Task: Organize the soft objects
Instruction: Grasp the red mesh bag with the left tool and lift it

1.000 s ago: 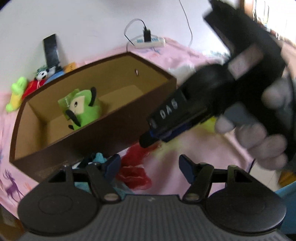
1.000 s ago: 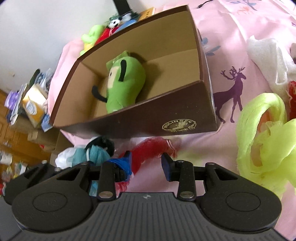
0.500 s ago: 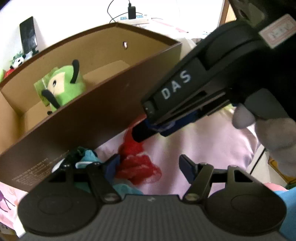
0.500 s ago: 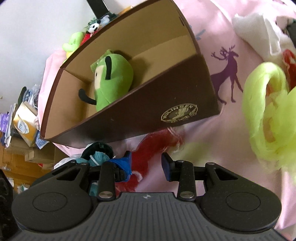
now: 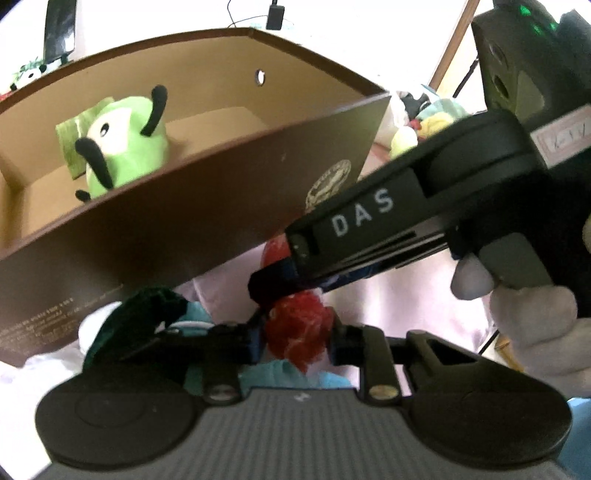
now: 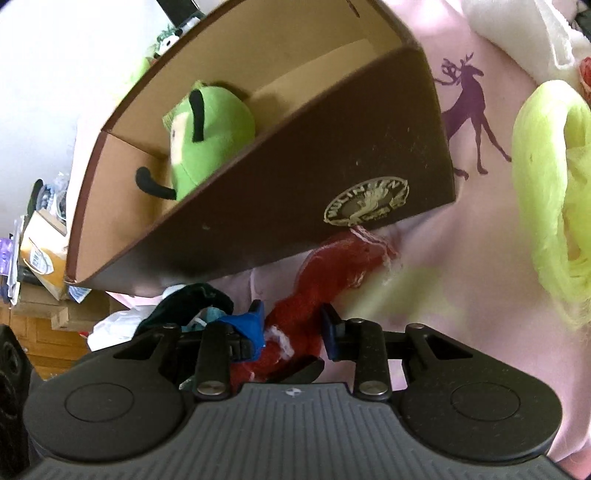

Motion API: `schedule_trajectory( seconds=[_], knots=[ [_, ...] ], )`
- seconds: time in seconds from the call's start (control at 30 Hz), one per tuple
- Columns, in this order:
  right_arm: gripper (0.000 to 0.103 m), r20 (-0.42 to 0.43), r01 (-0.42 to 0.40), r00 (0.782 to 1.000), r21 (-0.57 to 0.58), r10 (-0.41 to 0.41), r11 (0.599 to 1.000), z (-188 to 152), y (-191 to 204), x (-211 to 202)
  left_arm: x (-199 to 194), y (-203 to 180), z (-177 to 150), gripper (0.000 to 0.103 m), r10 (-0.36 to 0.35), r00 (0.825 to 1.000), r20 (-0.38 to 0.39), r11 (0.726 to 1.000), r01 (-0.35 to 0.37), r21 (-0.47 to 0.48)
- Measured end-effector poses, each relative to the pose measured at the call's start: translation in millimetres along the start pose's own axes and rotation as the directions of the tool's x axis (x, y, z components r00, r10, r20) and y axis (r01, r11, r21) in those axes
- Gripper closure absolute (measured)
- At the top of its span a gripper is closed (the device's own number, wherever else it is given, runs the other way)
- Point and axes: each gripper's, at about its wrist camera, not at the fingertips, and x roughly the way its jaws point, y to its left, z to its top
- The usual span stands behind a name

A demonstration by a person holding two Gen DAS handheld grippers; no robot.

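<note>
A red fuzzy soft piece [image 5: 297,328] lies on the pink sheet in front of the brown box [image 5: 207,218]. My left gripper [image 5: 297,338] is closed around its near end. My right gripper [image 6: 291,326] also has its blue-padded fingers around the same red piece [image 6: 325,273], which stretches toward the box [image 6: 295,192]. The right gripper body [image 5: 406,218] crosses the left wrist view from the right. A green plush [image 5: 118,147] sits inside the box, also seen in the right wrist view [image 6: 210,136].
A dark green and teal bundle [image 5: 147,314] lies left of the red piece, also in the right view [image 6: 188,306]. A neon yellow mesh piece [image 6: 550,206] and white cloth [image 6: 517,33] lie at right on the pink deer-print sheet [image 6: 461,277]. More plush toys [image 5: 424,122] sit behind the box.
Both grippers have moved down and forward onto the red piece. The left fingers have closed from wide open to around it; the right fingers now hold it too.
</note>
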Motion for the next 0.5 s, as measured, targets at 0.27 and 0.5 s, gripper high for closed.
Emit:
schedule_trajectory(
  seconds=[0.27, 0.5],
  knots=[
    [0.096, 0.045, -0.014, 0.999, -0.028, 0.015, 1.000, -5.1, 0.6, -36.9, -26.9, -1.0, 13.4, 0.079, -0.095, 0.995, 0.039, 0.994, 0.093, 0.050],
    [0.097, 0.108, -0.026, 0.994, -0.048, 0.031, 0.999, -12.4, 9.1, -81.5, -57.3, -15.0, 23.5, 0.079, -0.165, 0.981, 0.104, 0.975, 0.146, 0.169]
  ],
)
